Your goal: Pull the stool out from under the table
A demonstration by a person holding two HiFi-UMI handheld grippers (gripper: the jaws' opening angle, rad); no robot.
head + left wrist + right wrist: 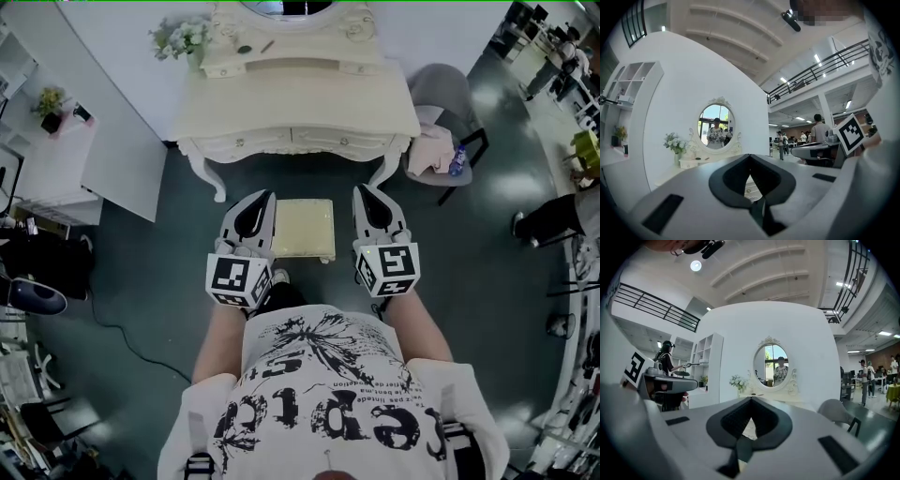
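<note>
A small cream stool (303,228) stands on the dark floor just in front of the cream dressing table (300,103), out from under its top. My left gripper (265,195) hovers beside the stool's left edge and my right gripper (361,189) beside its right edge. Both point toward the table. In the left gripper view the left gripper's (750,155) jaws meet at the tips with nothing between them. The right gripper (751,398) looks the same in the right gripper view. Whether either touches the stool I cannot tell.
A grey chair (441,94) with a cloth and a bottle stands right of the table. White shelving (56,159) lies at left, and a cable (122,333) trails across the floor. Flowers (183,37) sit on the table by an oval mirror (716,124). People stand far right.
</note>
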